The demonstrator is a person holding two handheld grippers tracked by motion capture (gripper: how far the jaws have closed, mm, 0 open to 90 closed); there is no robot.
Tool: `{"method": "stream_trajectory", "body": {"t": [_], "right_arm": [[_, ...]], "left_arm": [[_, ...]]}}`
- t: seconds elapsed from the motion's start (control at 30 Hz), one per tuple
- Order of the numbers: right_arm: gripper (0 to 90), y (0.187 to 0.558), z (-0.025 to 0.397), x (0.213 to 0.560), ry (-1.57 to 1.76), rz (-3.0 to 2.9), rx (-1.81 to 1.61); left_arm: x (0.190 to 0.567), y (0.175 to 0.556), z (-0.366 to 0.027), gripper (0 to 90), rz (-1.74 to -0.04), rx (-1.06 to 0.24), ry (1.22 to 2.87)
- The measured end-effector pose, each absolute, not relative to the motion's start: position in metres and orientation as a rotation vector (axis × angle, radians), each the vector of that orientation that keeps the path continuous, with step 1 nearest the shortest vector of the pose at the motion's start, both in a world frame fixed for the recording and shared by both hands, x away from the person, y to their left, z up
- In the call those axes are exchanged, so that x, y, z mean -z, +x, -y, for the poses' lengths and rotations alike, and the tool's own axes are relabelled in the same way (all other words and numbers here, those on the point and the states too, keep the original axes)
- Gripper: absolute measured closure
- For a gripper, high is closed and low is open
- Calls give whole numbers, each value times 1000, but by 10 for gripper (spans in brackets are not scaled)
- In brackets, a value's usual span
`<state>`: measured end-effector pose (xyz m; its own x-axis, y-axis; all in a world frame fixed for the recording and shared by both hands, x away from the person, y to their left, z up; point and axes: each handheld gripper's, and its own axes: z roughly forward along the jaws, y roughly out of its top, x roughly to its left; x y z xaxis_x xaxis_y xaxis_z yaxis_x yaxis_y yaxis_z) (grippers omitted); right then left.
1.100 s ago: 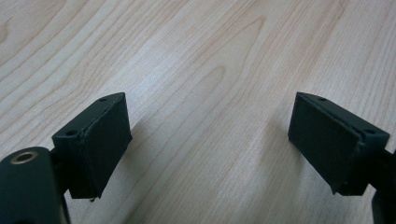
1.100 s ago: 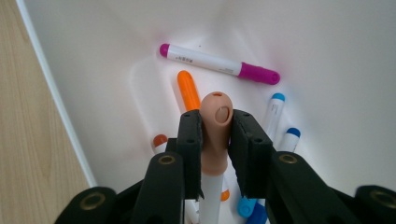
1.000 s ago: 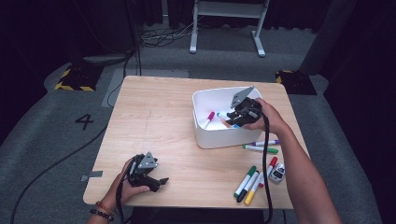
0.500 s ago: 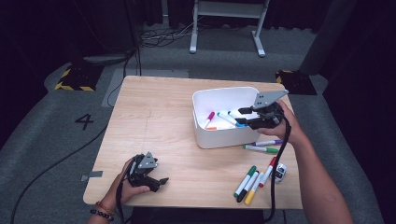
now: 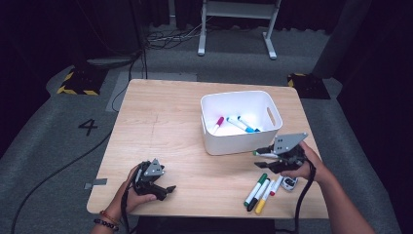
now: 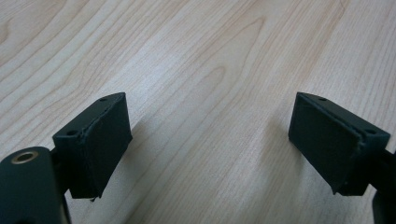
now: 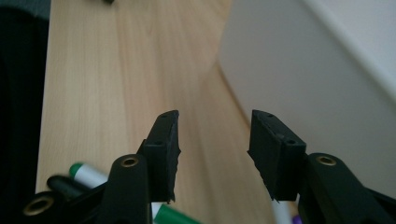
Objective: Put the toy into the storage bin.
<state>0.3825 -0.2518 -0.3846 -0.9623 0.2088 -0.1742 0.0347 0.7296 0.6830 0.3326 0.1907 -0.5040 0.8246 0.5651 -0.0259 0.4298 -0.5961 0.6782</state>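
Take the white bin [image 5: 241,139] as your landmark: a smooth plastic tub with rounded corners and a slot handle in its far-right wall, standing on the pale wood-grain worktop [image 5: 165,126]. Your right claw [image 5: 260,157] hangs just in front of its near right corner, released, jaws parted with nothing between them. In the right gripper view the bin's wall is a soft blur on the right, and the markers below the jaws are cut off by the gripper's body, so only a green cap and a white barrel show.

The loose markers [image 5: 260,190] lie in front of the bin's right end, just under your right hand [image 5: 304,165]: green, black and yellow side by side, a red one partly hidden by the hand. A small white thing beside them is too small to make out. Inside the bin lie a pink marker [image 5: 217,123] and blue ones [image 5: 242,124].

Your left claw [image 5: 168,189] rests well to the bin's near left, released and empty over bare wood.
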Motion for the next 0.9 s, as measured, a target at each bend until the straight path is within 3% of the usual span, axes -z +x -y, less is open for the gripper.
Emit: {"method": "stream_trajectory", "body": {"t": [0.3, 0.9], "right_arm": [[520, 369, 263, 438, 190, -2837, -897], [537, 381, 259, 465, 249, -2881, -803]], "left_arm": [[504, 333, -191, 132, -726, -250, 2296], [504, 333, -191, 132, -725, -249, 2299]]}}
